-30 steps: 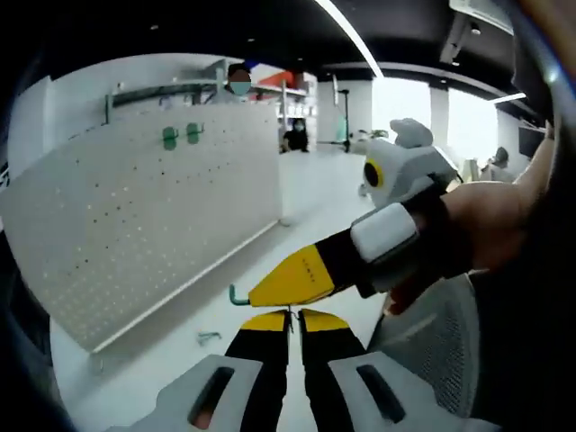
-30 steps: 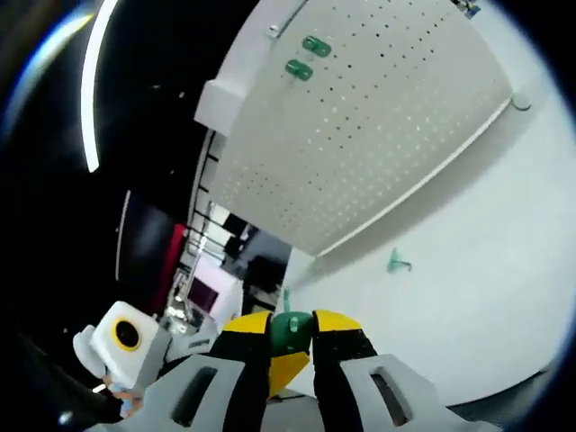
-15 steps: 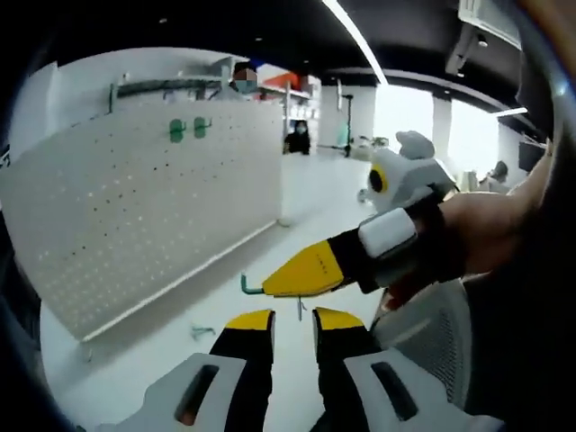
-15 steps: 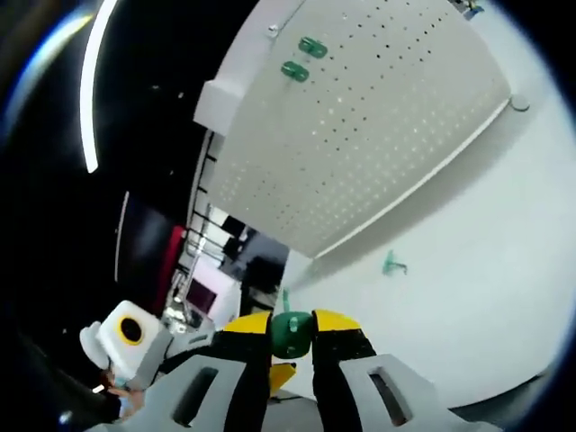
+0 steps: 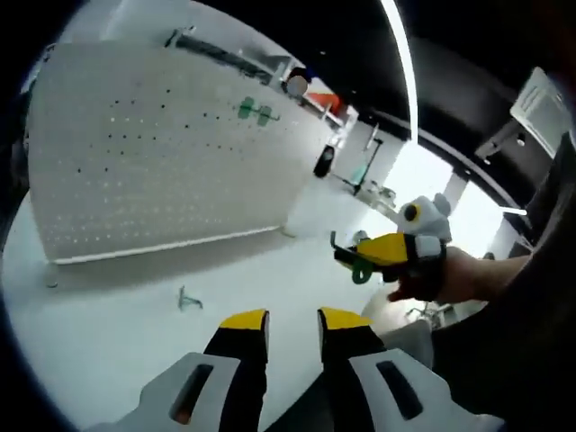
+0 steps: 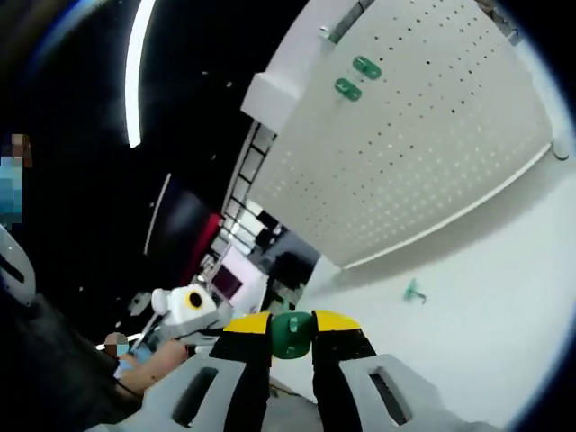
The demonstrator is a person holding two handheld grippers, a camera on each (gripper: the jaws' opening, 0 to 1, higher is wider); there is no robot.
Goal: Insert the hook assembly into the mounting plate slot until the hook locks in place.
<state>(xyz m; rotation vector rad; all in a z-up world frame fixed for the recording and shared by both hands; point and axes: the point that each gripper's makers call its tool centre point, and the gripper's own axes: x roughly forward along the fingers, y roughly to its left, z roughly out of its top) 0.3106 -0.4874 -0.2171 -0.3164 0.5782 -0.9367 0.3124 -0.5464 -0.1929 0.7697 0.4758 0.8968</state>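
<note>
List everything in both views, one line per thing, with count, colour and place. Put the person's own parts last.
pegboard: one, white, perforated, standing upright on the table.
mounted hooks: two, green, side by side near the pegboard's top edge.
loose hook: one, green, lying on the table in front of the pegboard.
held hook: one, green, between the right gripper's jaws.
table: one, white, under the pegboard.
ceiling light: one long white strip, overhead.
left gripper: yellow-tipped, jaws apart, nothing between them.
right gripper: yellow-tipped, closed on the held hook.
hand: one, gripping the right gripper's handle.
</note>
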